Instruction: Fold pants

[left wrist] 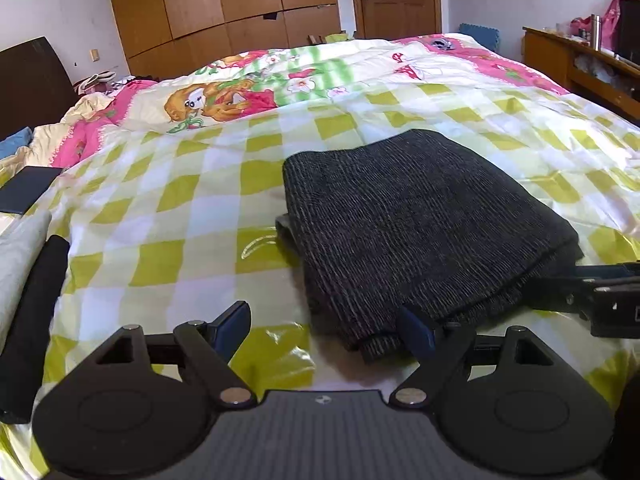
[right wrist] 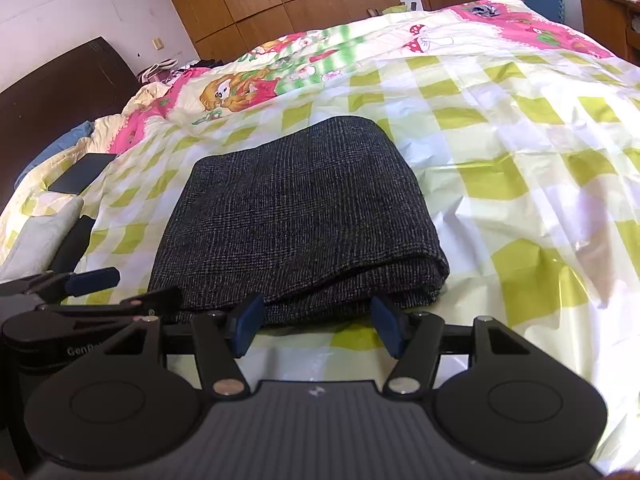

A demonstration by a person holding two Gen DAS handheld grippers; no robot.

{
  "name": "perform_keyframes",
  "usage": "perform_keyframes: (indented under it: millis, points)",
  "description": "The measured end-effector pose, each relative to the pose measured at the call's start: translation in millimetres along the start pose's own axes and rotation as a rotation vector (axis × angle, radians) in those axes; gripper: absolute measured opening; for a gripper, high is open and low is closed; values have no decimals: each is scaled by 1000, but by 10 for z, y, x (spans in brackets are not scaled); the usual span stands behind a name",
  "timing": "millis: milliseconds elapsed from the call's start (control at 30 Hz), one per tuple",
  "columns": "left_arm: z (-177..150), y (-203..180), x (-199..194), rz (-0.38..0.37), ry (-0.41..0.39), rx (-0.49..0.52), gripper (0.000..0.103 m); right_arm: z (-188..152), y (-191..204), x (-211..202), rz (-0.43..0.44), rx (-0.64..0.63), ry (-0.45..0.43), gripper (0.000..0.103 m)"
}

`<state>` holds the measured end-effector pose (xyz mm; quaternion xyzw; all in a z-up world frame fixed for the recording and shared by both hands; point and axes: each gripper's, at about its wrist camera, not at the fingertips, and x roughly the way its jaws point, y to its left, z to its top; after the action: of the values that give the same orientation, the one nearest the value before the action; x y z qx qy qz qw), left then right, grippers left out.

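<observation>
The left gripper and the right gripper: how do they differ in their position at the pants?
The left gripper is at the near left corner of the folded pants; the right gripper faces the middle of their near edge. One blue left fingertip overlaps the cloth, the other is over the checked sheet; both right fingertips are just before the edge. Both are open, holding nothing.

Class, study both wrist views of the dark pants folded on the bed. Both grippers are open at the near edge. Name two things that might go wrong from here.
1. The dark woven folded pants have loose layers at the near edge; the open right gripper might catch only some and undo the fold.
2. The glossy green-and-white checked plastic sheet looks slippery and wrinkled; the left gripper could pinch it or slide the bundle.
</observation>
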<state>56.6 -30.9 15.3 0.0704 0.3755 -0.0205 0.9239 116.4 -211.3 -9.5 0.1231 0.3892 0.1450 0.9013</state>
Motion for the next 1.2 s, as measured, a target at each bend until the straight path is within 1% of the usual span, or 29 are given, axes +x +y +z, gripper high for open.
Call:
perform_keyframes:
  millis: [267, 600, 867, 1033, 1100, 1133, 1200]
  points:
    - [-112, -37, -120, -24, 13, -3, 93, -87, 67, -55, 9, -6, 16, 65]
    - [-195, -54, -239, -37, 16, -4, 94, -219, 121, -163, -9, 18, 45, 66]
    - [-232, -35, -342, -35, 5, -14, 94, -284, 214, -177, -29, -16, 63, 67]
    - [-232, -66, -361, 2, -4, 17, 95, -310, 229, -200, -31, -7, 65, 68]
    - [-230, -61, -376, -9, -10, 10, 95, -316, 237, -202, -33, -7, 67, 69]
    - [-228, -59, -384, -15, -13, 6, 95, -318, 239, -201, -35, -7, 69, 69]
    - [-226, -57, -394, -12, -20, 4, 100, -322, 247, -204, -39, -8, 67, 69]
